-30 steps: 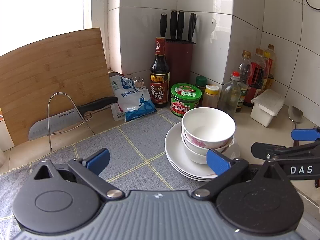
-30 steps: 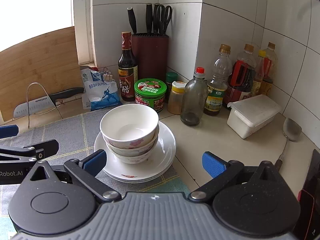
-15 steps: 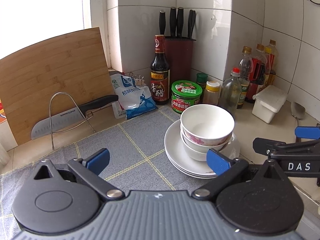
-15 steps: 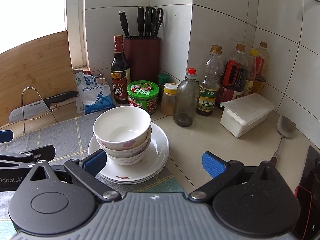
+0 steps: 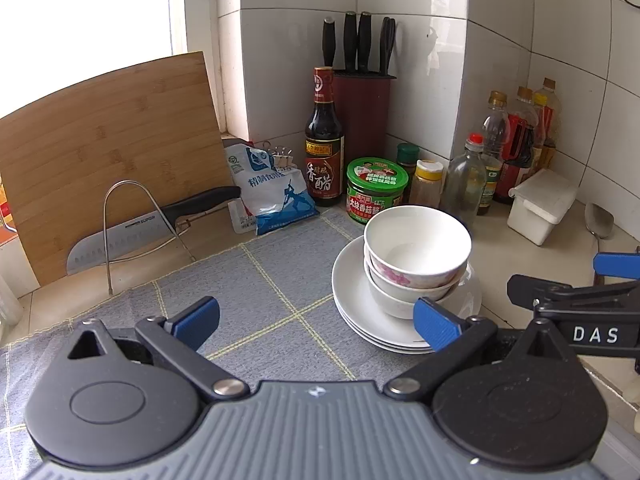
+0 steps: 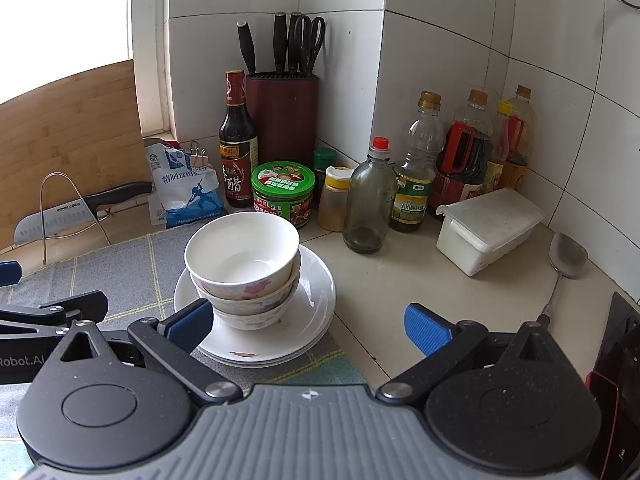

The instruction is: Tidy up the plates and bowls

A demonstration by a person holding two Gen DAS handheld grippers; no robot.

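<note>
Grey checked mat covered the lower left of the left wrist view; the stack of white plates sat at its right edge, centre frame, carrying three nested floral bowls, the top one looking empty. Left gripper and right gripper both hovered spread wide, nothing between the pads, low in frame beside the stack. Judgement: stacking looked complete; any regrasp should take the plate rim from both sides, keeping clear of the green-lidded jar just behind. Knife block, upper centre, held knives and scissors.
</note>
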